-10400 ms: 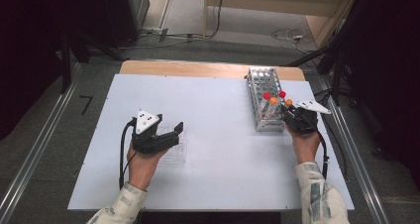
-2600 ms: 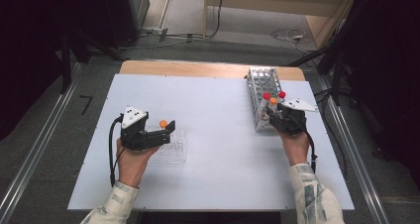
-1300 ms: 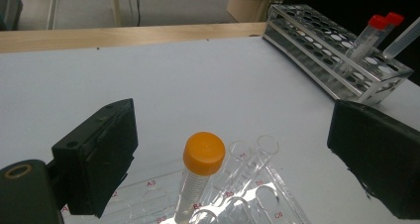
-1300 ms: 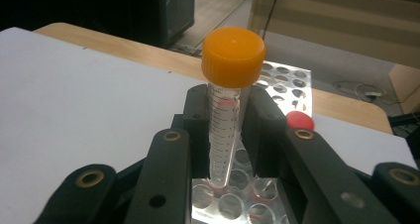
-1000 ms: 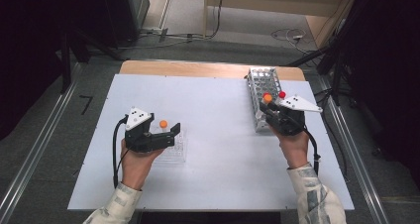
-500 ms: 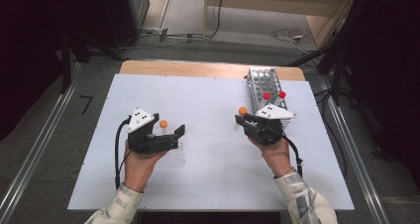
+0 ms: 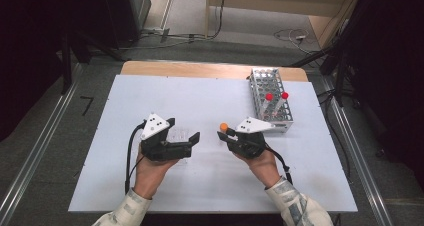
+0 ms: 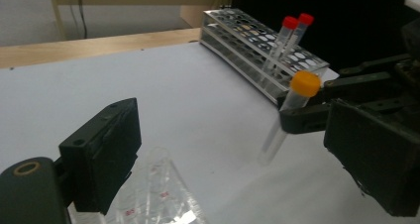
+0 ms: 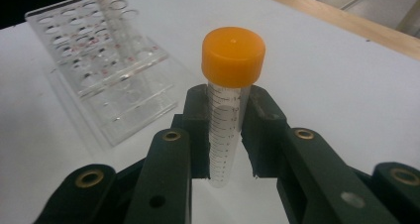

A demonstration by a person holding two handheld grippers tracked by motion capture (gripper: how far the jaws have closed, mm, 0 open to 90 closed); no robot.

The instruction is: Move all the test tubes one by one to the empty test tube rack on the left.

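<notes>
Carried away from the metal tube rack (image 7: 270,93) at the table's far right, an orange-capped centrifuge tube (image 9: 228,105) now hangs over mid-table, clamped upright between the closed jaws of the right gripper (image 7: 226,134); two red-capped tubes (image 7: 276,102) remain slotted in that rack; the left gripper (image 7: 189,140) hovers, jaws spread and empty, over the clear acrylic rack (image 9: 101,65), which holds another orange-capped tube (image 9: 106,1) on the white table (image 7: 210,101).

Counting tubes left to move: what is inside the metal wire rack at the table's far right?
Two red-capped tubes stand tilted in the metal wire rack; its other visible holes look empty. Their lower ends are hidden inside the rack's frame.
</notes>
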